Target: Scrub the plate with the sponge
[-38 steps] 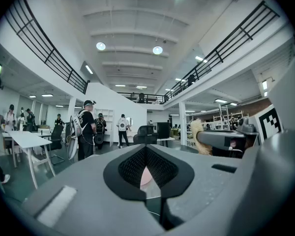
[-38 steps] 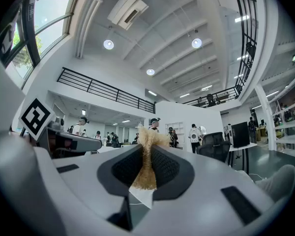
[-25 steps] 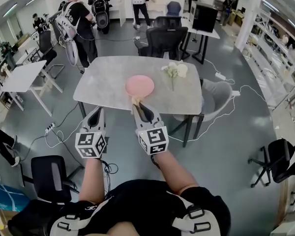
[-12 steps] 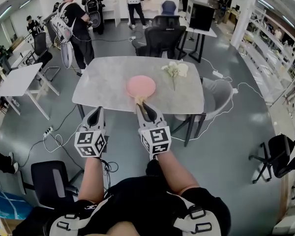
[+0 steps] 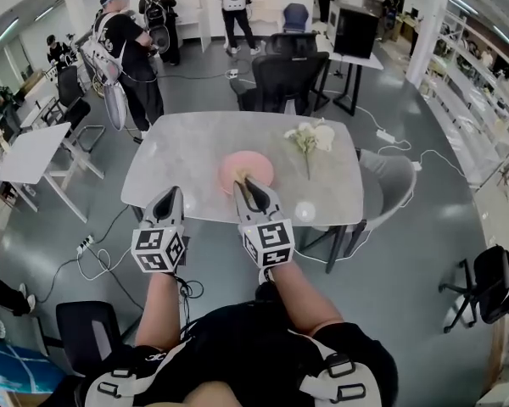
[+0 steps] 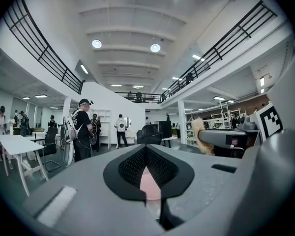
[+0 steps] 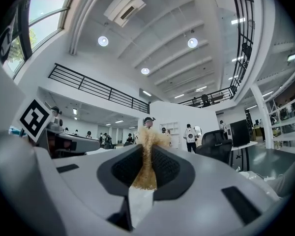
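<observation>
- Our right gripper (image 5: 248, 182) is clamped on a tan sponge (image 7: 146, 156), with its tip over the near edge of the pink plate (image 5: 253, 164).
- Our left gripper (image 5: 169, 192) is closed, over the table's (image 5: 182, 147) near edge.
- White flowers (image 5: 310, 136) lie right of the plate.

I'm in a big open office-lab hall: office chairs (image 5: 282, 76) top centre, white desks (image 5: 24, 153) left, shelving (image 5: 490, 81) upper right, mezzanine railing (image 6: 39, 44) overhead.

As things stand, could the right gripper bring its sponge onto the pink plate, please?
Probably yes: the right gripper, shut on the sponge, hovers at the near edge of the pink plate, and nothing lies between them; the flowers stand off to the right.
</observation>
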Tool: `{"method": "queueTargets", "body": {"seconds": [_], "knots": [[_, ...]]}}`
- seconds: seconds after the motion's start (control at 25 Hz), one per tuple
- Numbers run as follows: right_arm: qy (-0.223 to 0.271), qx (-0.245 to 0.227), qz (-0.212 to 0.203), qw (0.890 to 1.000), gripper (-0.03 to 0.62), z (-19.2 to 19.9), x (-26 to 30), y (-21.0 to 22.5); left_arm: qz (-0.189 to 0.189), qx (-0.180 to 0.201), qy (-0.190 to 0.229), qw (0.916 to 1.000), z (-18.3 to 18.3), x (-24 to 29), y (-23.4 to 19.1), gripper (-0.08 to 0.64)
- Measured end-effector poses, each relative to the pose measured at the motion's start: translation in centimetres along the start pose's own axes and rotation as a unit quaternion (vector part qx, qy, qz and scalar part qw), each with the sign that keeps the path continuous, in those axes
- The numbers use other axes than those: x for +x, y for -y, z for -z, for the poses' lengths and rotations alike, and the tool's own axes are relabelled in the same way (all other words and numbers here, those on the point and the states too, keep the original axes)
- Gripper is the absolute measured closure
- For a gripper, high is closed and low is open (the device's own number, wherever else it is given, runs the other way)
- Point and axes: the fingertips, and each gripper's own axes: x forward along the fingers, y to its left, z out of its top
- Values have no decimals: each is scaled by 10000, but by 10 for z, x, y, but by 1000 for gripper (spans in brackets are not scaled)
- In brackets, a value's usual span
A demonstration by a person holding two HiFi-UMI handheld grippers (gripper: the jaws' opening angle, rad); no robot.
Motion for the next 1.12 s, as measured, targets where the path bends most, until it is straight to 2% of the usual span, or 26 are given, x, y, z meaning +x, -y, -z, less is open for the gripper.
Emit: {"method": "queueTargets", "body": {"seconds": [0.36, 0.6, 0.84, 1.12], "knots": [[-139, 52, -88, 9999, 538, 10, 102, 90, -56, -54, -148, 9999, -5, 127, -17, 562], [-277, 109, -298, 9991, 538, 27, 153, 137, -176, -108, -333, 9992, 9, 197, -28, 561], [-498, 219, -382, 9978, 538, 44, 189, 155, -258, -217, -726, 9968, 35, 235, -52, 561], [-802, 248, -271, 9961, 538, 74, 222, 154, 37, -401, -1319, 9904, 85, 272, -86, 561]]}}
